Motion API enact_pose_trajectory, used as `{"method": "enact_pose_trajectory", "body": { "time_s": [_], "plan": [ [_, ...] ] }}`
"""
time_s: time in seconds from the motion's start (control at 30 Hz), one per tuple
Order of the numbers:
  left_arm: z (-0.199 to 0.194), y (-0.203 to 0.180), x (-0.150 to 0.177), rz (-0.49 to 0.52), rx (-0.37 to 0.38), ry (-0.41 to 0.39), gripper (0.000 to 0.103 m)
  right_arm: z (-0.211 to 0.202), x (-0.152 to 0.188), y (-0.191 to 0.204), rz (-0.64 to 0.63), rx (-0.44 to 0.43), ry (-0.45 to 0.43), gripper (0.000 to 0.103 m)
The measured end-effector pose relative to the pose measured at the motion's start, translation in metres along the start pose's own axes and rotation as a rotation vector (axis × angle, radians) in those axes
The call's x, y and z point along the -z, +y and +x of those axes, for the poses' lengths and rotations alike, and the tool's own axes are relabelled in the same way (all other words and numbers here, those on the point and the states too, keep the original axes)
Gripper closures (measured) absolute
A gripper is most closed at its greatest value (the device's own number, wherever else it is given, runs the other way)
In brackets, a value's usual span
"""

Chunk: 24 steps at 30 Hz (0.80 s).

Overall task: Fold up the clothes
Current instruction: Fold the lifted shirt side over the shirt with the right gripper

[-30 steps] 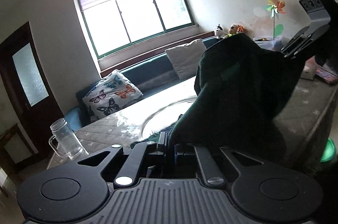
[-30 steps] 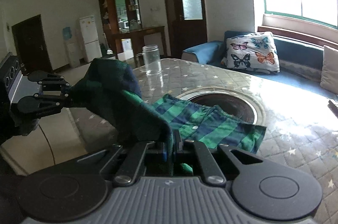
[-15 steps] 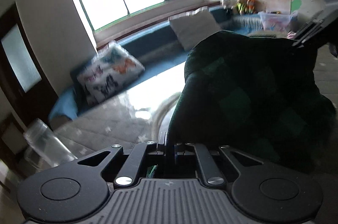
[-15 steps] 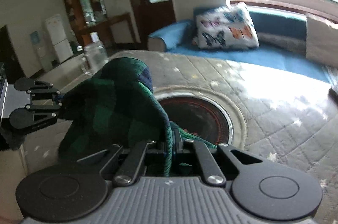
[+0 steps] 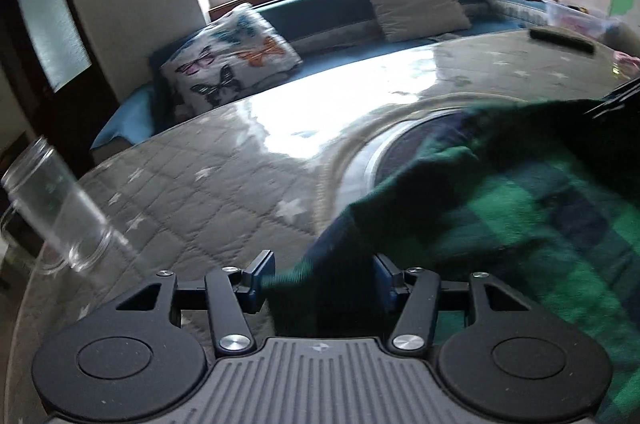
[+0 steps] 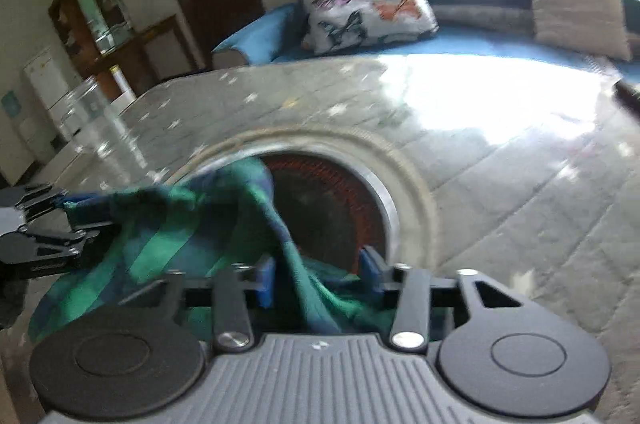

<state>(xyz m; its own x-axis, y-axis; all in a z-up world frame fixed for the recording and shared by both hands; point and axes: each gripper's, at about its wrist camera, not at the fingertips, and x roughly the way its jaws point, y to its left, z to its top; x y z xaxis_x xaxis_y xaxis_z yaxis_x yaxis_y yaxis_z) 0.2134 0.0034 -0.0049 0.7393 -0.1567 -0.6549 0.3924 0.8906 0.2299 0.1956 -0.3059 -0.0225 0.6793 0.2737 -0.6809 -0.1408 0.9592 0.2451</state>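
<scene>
— Quilted grey cloth with small white stars is seen covering the table [image 5: 224, 184], and a round metal-rimmed heater well [image 6: 344, 200] is sunk into its middle. What is laid on it?

— A green-and-navy checked garment [image 5: 520, 208] is draped over the near part of the table, its far fold reaching across the rim of the well.

— And how are the tools set?

— The left gripper [image 5: 320, 276] is seen with its jaws opening — a corner of the garment lies between the blue pads, not pressed. The right gripper [image 6: 316, 276] is likewise opening, a ridge of fabric lying loose in the gap.

— Anything smaller?

— A clear glass jar [image 5: 56, 208] is stood near the table's left edge, blurred.
</scene>
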Motion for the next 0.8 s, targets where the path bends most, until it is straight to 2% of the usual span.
{"method": "enact_pose_trajectory", "body": {
  "time_s": [0.17, 0.27, 0.3, 0.33, 0.43, 0.5, 0.57, 0.63, 0.73, 0.8],
  "plan": [
    [-0.016, 0.027, -0.001, -0.115, -0.084, -0.014, 0.042, -0.03, -0.01, -0.008, 0.027, 0.046, -0.116, 0.054],
    [-0.036, 0.028, -0.006, -0.158, -0.081, -0.055, 0.05, -0.047, -0.009, -0.003, 0.002, 0.039, -0.161, 0.054],
    [-0.042, 0.025, -0.007, -0.161, -0.072, -0.066, 0.062, -0.05, -0.007, 0.002, -0.015, 0.022, -0.161, 0.056],
    [-0.045, 0.02, -0.009, -0.161, -0.053, -0.074, 0.07, -0.048, -0.004, 0.008, -0.026, -0.004, -0.148, 0.057],
    [-0.047, 0.004, -0.013, -0.154, 0.027, -0.076, 0.076, -0.036, 0.005, 0.019, -0.042, -0.056, -0.1, 0.062],
    [-0.04, -0.006, -0.016, -0.142, 0.068, -0.067, 0.077, -0.023, 0.01, 0.023, -0.037, -0.067, -0.066, 0.067],
    [-0.028, -0.013, -0.019, -0.126, 0.088, -0.053, 0.077, -0.013, 0.014, 0.021, -0.017, -0.063, -0.046, 0.068],
    [-0.013, -0.016, -0.021, -0.117, 0.083, -0.03, 0.077, -0.006, 0.013, 0.017, -0.003, -0.047, -0.037, 0.068],
    [0.014, -0.004, -0.014, -0.161, 0.074, 0.029, 0.083, 0.002, 0.016, 0.004, 0.039, -0.027, -0.015, 0.079],
    [0.028, 0.003, -0.01, -0.186, 0.068, 0.054, 0.083, 0.005, 0.019, -0.004, 0.064, -0.018, -0.004, 0.085]
  ]
}}
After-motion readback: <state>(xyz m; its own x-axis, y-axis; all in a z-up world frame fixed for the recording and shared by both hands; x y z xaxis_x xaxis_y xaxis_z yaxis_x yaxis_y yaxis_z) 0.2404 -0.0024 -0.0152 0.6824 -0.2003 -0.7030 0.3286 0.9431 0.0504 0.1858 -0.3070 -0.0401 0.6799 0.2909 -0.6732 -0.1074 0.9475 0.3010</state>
